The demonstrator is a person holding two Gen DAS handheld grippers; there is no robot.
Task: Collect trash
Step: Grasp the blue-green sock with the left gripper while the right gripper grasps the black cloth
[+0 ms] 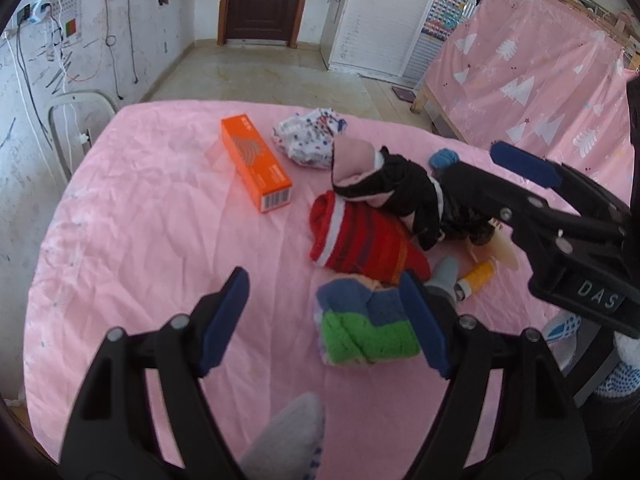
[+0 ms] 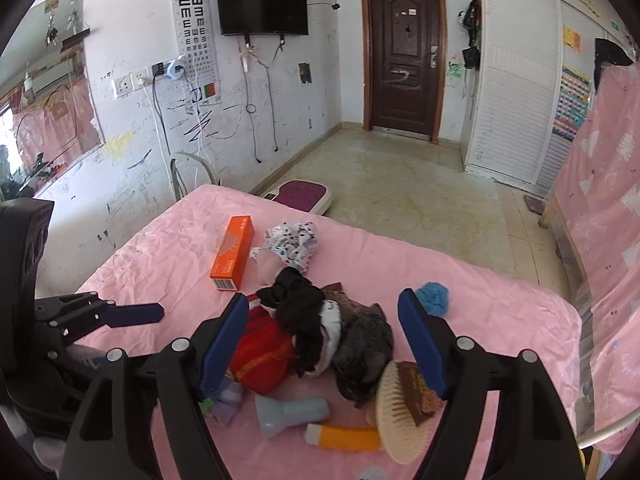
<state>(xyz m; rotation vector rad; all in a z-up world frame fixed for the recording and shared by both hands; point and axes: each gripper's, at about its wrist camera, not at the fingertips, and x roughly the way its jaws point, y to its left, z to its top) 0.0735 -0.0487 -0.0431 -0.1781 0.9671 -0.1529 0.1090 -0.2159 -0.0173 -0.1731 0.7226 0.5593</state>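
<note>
A pink-covered table (image 1: 140, 220) (image 2: 500, 320) holds a pile of items. An orange box (image 1: 256, 162) (image 2: 233, 252) lies at the far left. A spotted white cloth (image 1: 308, 136) (image 2: 292, 242) lies beside it. A black and pink sock (image 1: 384, 184) (image 2: 296, 300) rests on a red striped sock (image 1: 360, 240) (image 2: 262, 356). A blue-green sock (image 1: 360, 328) lies near my left gripper (image 1: 324, 316), which is open and empty. My right gripper (image 2: 320, 340) is open and empty above the pile; it shows in the left wrist view (image 1: 560, 200).
An orange tube (image 1: 478, 274) (image 2: 344, 438), a pale blue bottle (image 2: 288, 412), a beige brush (image 2: 400, 412), a dark fabric bundle (image 2: 364, 344) and a blue pompom (image 1: 442, 158) (image 2: 432, 298) lie on the table. A chair (image 1: 76, 120) stands at the far left. A pink-draped bed (image 1: 540, 80) is at right.
</note>
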